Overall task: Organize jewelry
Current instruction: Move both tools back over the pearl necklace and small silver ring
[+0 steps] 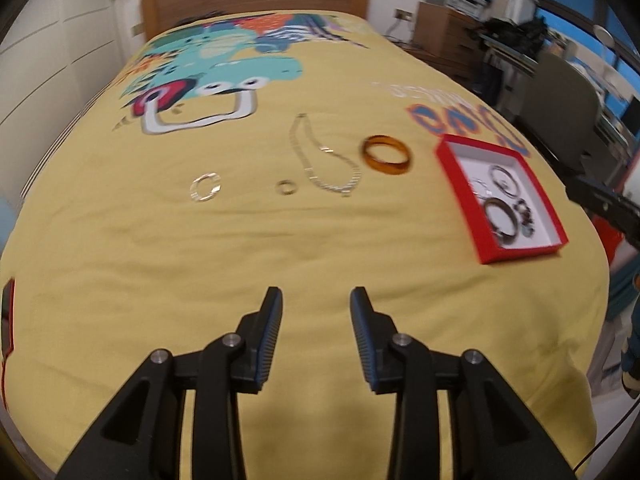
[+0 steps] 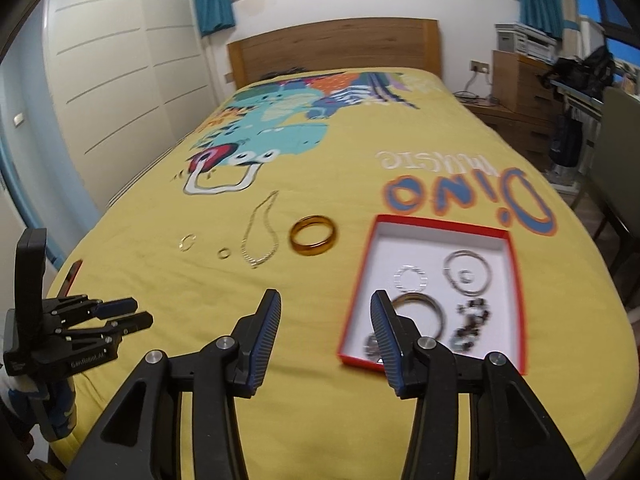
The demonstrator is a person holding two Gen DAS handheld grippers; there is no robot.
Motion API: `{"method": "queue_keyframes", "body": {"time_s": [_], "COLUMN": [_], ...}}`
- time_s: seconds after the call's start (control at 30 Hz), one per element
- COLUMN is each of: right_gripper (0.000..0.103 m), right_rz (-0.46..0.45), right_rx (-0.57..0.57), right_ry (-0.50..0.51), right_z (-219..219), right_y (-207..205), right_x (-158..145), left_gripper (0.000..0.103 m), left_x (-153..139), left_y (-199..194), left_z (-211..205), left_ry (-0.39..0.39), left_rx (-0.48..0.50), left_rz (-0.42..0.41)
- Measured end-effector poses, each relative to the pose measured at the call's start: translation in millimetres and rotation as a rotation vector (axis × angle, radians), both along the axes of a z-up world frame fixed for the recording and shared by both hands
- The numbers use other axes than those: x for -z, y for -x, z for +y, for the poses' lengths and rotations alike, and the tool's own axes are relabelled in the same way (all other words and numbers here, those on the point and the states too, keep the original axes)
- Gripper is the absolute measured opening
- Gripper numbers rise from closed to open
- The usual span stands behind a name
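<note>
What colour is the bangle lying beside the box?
Amber-brown bangle; the right wrist view shows it best.

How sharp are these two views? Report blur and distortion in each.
Left wrist: motion-smeared, amber bangle and chain necklace soft; left gripper crisp; fisheye bows the bedspread. Right wrist: sharper, though red box edges ghost slightly; right gripper crisp; same bowing.

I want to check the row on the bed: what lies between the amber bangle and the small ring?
The chain necklace lies between the amber bangle and the small ring, apart from both on the yellow bedspread. Both wrist views show it.
</note>
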State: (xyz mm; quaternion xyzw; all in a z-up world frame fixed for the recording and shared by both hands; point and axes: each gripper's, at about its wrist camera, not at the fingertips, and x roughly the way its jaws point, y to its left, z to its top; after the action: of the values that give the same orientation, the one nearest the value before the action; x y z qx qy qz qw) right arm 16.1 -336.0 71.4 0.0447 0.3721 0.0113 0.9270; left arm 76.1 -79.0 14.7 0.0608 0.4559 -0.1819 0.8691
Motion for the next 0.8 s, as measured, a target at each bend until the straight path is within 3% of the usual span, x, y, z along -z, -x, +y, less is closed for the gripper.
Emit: {"method": "queue_keyframes", "body": {"time_s": [0.27, 0.63, 0.8], "right_gripper": [0.047, 0.047, 0.047], "right_rz": [0.062, 0.164, 0.183], "right_rx": [-0.094, -0.14, -0.151], "right_ry": [-0.027, -0.075, -0.076], "right_z": [41, 59, 57], "right_y": [-52, -130, -152], "right_x": [35, 101, 117], "left_gripper": [0.034, 0.034, 0.034], "left_x": [15, 52, 67], "left_y": [-40, -127, -157], "left_z": [30, 4, -18], "left_ry": [0.062, 0.108, 0.08], "left_rx": [-0.064, -0.026, 0.029], "left_rz": [0.033, 0.105, 0.113]}}
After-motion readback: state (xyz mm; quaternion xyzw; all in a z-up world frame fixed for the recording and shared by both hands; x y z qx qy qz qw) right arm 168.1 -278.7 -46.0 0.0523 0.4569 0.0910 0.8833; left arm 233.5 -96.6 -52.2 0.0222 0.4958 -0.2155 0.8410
